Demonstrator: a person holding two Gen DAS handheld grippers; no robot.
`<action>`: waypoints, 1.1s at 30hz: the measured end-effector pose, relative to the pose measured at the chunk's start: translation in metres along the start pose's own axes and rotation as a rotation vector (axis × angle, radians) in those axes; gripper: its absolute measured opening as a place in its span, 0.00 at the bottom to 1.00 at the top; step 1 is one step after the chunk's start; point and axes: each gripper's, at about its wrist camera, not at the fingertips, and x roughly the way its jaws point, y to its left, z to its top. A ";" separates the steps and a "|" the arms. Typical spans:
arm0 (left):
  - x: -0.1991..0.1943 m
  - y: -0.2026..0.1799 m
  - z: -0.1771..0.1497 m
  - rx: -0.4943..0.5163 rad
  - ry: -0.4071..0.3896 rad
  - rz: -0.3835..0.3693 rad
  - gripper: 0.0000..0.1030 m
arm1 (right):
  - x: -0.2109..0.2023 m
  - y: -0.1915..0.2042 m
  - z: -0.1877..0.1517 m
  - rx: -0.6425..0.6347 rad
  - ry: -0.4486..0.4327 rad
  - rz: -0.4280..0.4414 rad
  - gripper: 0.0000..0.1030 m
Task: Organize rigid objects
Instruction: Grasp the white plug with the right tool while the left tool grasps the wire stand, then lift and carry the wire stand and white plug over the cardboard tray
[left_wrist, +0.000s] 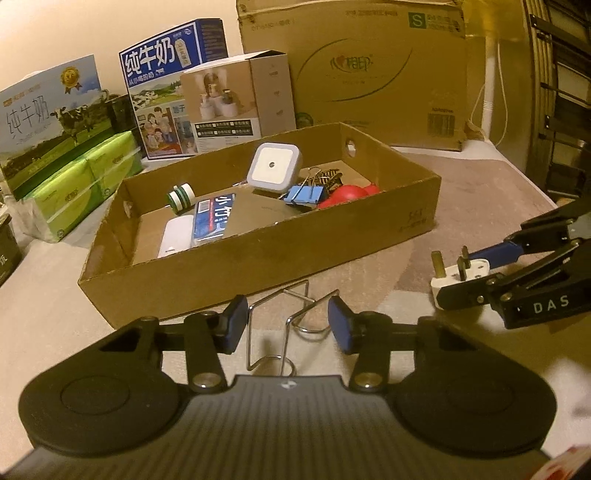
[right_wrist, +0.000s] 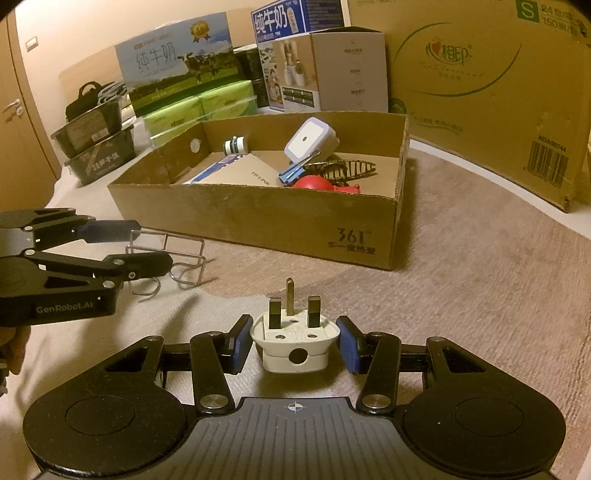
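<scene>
A shallow cardboard tray (left_wrist: 258, 254) (right_wrist: 258, 221) holds a white night light (left_wrist: 273, 166) (right_wrist: 310, 140), a blue binder clip (left_wrist: 304, 194), a red object (left_wrist: 345, 194) (right_wrist: 314, 182), a hair claw (right_wrist: 343, 168), a small green-striped bottle (left_wrist: 180, 197) (right_wrist: 234, 144) and flat packets. A bent wire rack (left_wrist: 280, 328) (right_wrist: 166, 258) lies on the beige surface in front of the tray. My left gripper (left_wrist: 284, 321) (right_wrist: 147, 247) is open around the wire rack. A white three-pin plug (right_wrist: 294, 336) (left_wrist: 458, 277) stands pins up. My right gripper (right_wrist: 294, 339) (left_wrist: 469, 273) is open, its pads flanking the plug.
Milk cartons (left_wrist: 48, 122), green tissue packs (left_wrist: 81, 181), a product box (left_wrist: 236, 99) and a big cardboard box (left_wrist: 362, 70) stand behind the tray. Black trays (right_wrist: 96, 147) and a bag sit at far left in the right wrist view.
</scene>
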 end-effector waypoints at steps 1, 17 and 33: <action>0.000 0.000 0.000 0.005 0.003 -0.003 0.41 | 0.000 0.000 0.000 0.001 0.000 0.001 0.47; 0.004 -0.007 0.003 0.077 0.053 -0.110 0.26 | -0.002 0.003 -0.001 0.003 -0.002 0.002 0.48; -0.018 0.003 -0.001 -0.076 0.080 -0.082 0.23 | -0.015 0.005 0.003 0.051 -0.007 0.005 0.47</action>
